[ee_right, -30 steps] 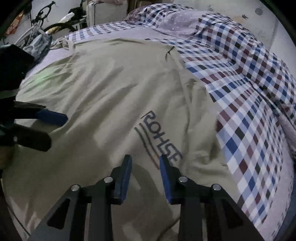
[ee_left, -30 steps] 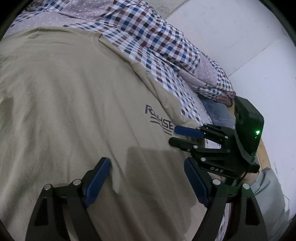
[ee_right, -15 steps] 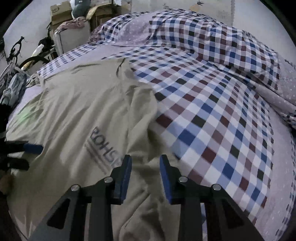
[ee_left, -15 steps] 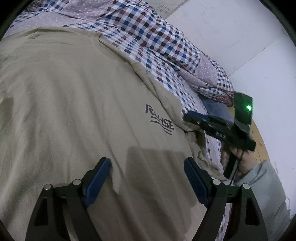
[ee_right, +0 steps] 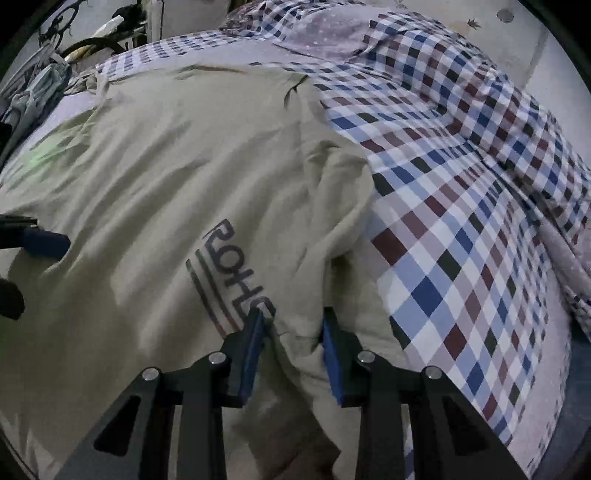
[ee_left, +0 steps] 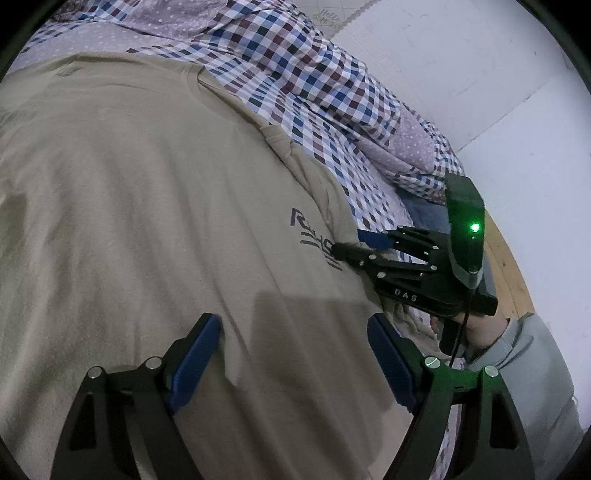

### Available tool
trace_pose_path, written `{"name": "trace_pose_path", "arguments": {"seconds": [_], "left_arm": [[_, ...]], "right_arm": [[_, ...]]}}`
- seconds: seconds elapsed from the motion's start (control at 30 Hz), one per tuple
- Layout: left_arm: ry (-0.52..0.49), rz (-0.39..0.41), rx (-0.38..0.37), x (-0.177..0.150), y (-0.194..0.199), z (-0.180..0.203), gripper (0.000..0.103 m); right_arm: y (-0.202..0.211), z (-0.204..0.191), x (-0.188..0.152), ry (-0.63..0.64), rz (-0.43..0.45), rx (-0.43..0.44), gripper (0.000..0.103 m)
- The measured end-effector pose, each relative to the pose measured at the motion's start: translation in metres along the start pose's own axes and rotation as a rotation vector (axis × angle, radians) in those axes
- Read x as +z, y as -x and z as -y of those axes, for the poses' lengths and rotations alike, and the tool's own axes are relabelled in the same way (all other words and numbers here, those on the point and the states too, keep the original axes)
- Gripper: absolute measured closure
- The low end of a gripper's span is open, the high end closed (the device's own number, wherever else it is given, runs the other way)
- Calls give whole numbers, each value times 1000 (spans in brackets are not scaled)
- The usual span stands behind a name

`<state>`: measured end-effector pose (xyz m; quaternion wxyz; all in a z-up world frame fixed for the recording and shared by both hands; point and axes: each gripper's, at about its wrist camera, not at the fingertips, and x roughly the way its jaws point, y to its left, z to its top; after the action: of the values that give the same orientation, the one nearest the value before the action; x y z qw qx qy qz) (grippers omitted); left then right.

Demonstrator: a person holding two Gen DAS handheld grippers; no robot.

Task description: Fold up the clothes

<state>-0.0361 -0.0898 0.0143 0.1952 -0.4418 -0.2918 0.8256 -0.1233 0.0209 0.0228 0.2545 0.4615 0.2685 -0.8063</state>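
A beige T-shirt (ee_left: 147, 221) with a dark printed logo (ee_left: 314, 240) lies spread flat on the bed. My left gripper (ee_left: 291, 354) hovers open and wide over the shirt's lower part, with nothing held. My right gripper (ee_left: 351, 245) is down at the shirt's right edge, just beside the logo. In the right wrist view its jaws (ee_right: 293, 332) are closing, and a raised fold of the T-shirt (ee_right: 166, 166) sits between the blue pads next to the logo (ee_right: 236, 273). The pads do not clearly pinch it. One left fingertip (ee_right: 40, 240) shows at the left edge.
A checked bed cover (ee_right: 461, 221) lies under and to the right of the shirt, bunched along a white wall (ee_left: 480, 74). A wooden bed edge (ee_left: 506, 266) runs at the right. A hand in a grey sleeve (ee_left: 524, 350) holds the right gripper. A bicycle and clutter (ee_right: 74, 33) stand beyond the bed.
My right gripper swung out over the checked cover, then came back and sank onto the shirt's right edge by the logo, its jaws a little narrower. The left gripper stayed still.
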Motion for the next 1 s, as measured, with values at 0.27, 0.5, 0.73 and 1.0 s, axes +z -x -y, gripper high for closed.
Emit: {"name": "trace_pose_path", "arguments": {"seconds": [0.27, 0.5, 0.73, 1.0], "left_arm": [[15, 0, -11, 1, 0, -2, 17], [23, 3, -16, 2, -1, -3, 17], [25, 8, -15, 1, -2, -2, 17], [38, 5, -35, 1, -2, -3, 17]], "right_arm": [[23, 19, -6, -62, 16, 43, 90], [40, 57, 1, -158, 18, -70, 96], [31, 133, 10, -307, -82, -228, 96], [2, 155, 1, -358, -290, -313, 91]]}}
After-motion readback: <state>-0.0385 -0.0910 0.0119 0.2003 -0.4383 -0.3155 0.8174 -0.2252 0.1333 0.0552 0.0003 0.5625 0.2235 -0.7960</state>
